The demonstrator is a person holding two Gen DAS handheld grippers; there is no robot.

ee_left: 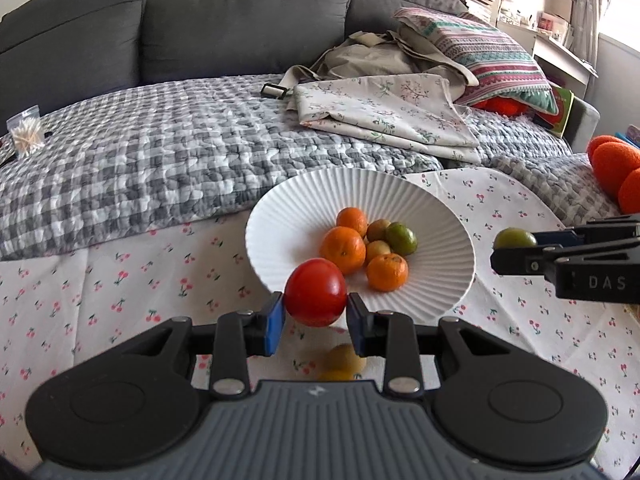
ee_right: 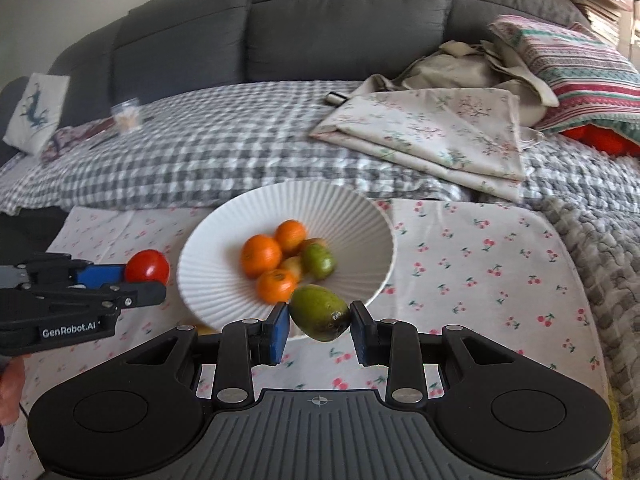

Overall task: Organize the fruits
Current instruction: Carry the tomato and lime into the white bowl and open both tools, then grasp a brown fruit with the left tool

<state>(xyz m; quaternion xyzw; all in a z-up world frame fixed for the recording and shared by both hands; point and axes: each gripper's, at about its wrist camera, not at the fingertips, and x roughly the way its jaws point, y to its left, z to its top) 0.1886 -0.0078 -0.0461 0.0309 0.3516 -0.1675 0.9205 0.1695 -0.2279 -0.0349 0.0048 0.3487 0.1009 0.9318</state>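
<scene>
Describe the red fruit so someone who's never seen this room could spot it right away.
Find the white ribbed plate on the cherry-print cloth before the grey sofa. At the plate's near rim, the left gripper pinches a smooth, glossy red round fruit. It is the only red one; the rest are orange or green.

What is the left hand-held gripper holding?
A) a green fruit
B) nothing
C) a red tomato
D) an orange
C: the left hand-held gripper has its blue pads pressed on both sides of the red tomato, held just in front of the white bowl.
</scene>
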